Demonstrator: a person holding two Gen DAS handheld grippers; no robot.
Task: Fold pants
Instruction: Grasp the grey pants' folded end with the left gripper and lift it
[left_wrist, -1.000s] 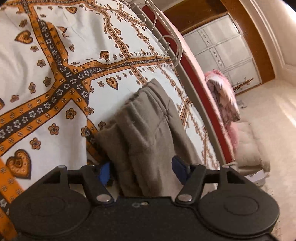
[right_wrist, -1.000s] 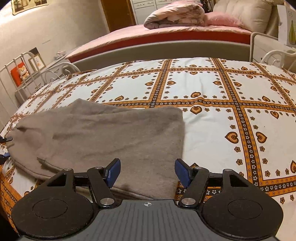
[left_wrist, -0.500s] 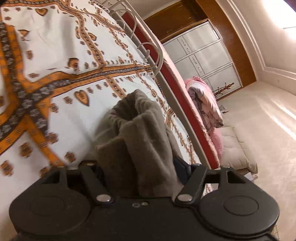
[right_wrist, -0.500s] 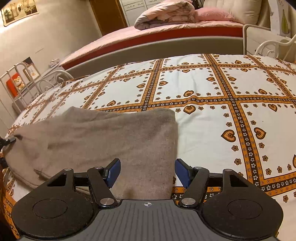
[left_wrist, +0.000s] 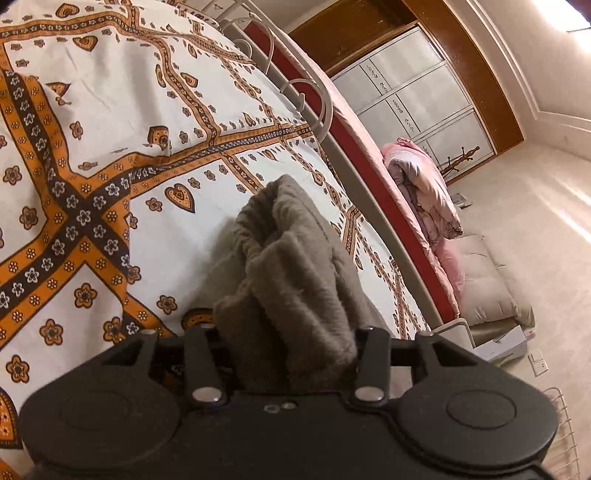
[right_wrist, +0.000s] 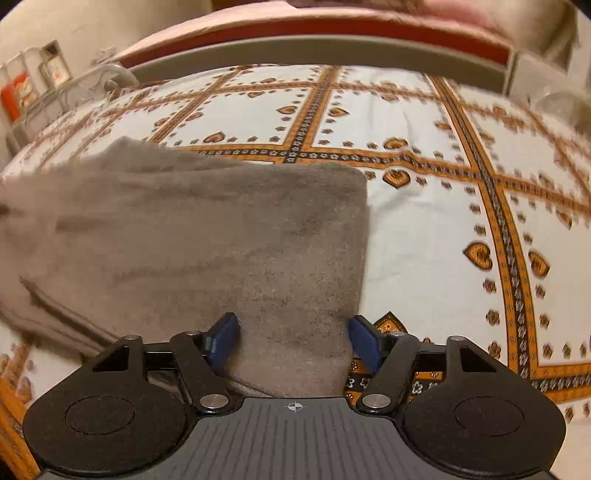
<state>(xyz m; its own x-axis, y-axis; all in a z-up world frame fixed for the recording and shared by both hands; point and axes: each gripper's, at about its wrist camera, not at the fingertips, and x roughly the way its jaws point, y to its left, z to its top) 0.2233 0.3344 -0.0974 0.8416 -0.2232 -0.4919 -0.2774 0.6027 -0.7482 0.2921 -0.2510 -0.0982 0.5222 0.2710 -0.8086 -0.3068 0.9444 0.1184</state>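
Grey-brown fleece pants (right_wrist: 207, 236) lie already folded at least once on the patterned bedspread (right_wrist: 424, 229), from centre toward nine o'clock; a further fold looks left. Left gripper (left_wrist: 288, 354) is closing, bunching their end between its fingers; right gripper (right_wrist: 293, 338) stands spread astride their near corner. No readable writing shows.

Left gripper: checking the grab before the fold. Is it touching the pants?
Touching. The left wrist view shows the pants bunched between the closing left gripper.
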